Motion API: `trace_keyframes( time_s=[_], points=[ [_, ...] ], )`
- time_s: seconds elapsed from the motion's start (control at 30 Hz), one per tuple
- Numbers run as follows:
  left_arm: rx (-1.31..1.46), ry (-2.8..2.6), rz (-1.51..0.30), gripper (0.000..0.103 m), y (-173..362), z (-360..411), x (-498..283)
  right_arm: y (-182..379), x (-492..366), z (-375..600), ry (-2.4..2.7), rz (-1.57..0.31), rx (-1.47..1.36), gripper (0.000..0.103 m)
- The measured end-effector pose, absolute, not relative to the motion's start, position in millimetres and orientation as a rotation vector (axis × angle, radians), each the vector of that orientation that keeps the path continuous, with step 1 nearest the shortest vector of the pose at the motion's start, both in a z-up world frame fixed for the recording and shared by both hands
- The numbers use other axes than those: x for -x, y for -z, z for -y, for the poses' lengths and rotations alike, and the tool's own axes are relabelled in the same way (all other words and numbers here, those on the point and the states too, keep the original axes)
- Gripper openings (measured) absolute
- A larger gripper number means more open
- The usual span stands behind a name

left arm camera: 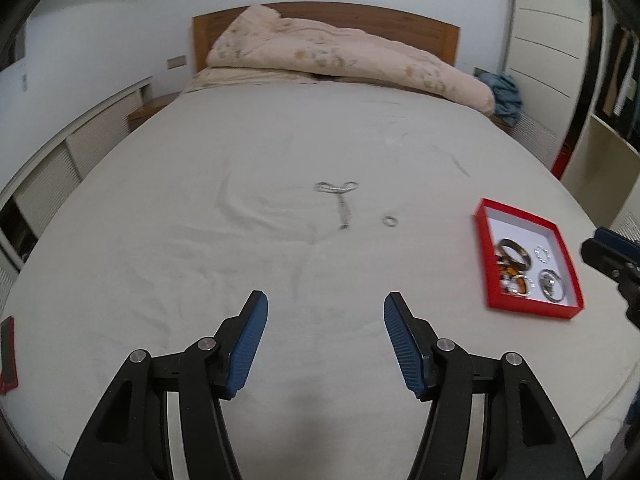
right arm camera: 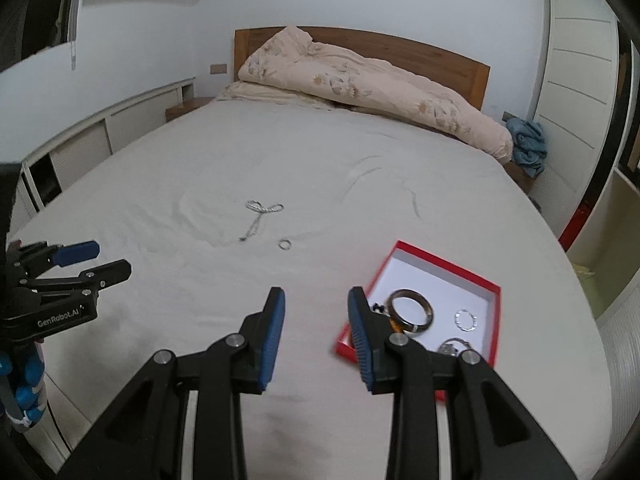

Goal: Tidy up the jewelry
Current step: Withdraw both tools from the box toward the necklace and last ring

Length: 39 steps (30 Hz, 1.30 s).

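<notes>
A silver chain (left arm camera: 338,196) (right arm camera: 260,214) lies tangled on the grey bedsheet, with a small silver ring (left arm camera: 391,221) (right arm camera: 284,244) just right of it. A red box (left arm camera: 520,212) (right arm camera: 448,264) with a white floor sits to the right and holds a brown bangle (right arm camera: 412,312), a thin silver hoop (right arm camera: 465,320) and other pieces. My left gripper (left arm camera: 326,300) hovers open over bare sheet, short of the chain, with nothing between its blue pads. My right gripper (right arm camera: 317,292) stands open and holds nothing, its right finger over the box's near-left corner.
A rolled pink quilt (left arm camera: 344,60) lies against the wooden headboard (left arm camera: 436,30). Blue cloth (left arm camera: 506,96) is heaped at the bed's far right. A red flat object (left arm camera: 8,356) lies at the sheet's left edge. White cupboards line both sides.
</notes>
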State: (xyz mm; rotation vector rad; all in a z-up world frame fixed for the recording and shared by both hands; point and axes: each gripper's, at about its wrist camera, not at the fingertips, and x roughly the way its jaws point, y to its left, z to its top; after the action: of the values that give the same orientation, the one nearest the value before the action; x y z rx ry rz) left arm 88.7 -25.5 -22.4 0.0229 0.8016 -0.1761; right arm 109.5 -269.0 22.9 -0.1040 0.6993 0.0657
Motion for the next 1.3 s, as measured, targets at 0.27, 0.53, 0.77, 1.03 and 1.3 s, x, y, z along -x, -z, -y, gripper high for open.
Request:
trace_keyframes(
  time_s=[0.27, 0.53, 0.77, 1.03, 1.3],
  points=[
    [0.019, 0.128, -0.803, 0.060, 35, -5, -108, -14, -131, 256, -0.089, -0.695, 0.077, 0.031],
    [0.018, 0.142, -0.828, 0.060, 61, -1, -147, 15, -170, 253, -0.114, -0.732, 0.043, 0.031],
    [0.009, 0.149, -0.839, 0.060, 81, 14, -175, 40, -201, 255, -0.121, -0.756, 0.037, 0.031],
    [-0.012, 0.169, -0.844, 0.060, 96, 29, -203, 64, -233, 252, -0.142, -0.775, 0.030, 0.031],
    [-0.020, 0.182, -0.835, 0.060, 103, 40, -226, 84, -261, 246, -0.169, -0.783, 0.019, 0.031]
  ],
)
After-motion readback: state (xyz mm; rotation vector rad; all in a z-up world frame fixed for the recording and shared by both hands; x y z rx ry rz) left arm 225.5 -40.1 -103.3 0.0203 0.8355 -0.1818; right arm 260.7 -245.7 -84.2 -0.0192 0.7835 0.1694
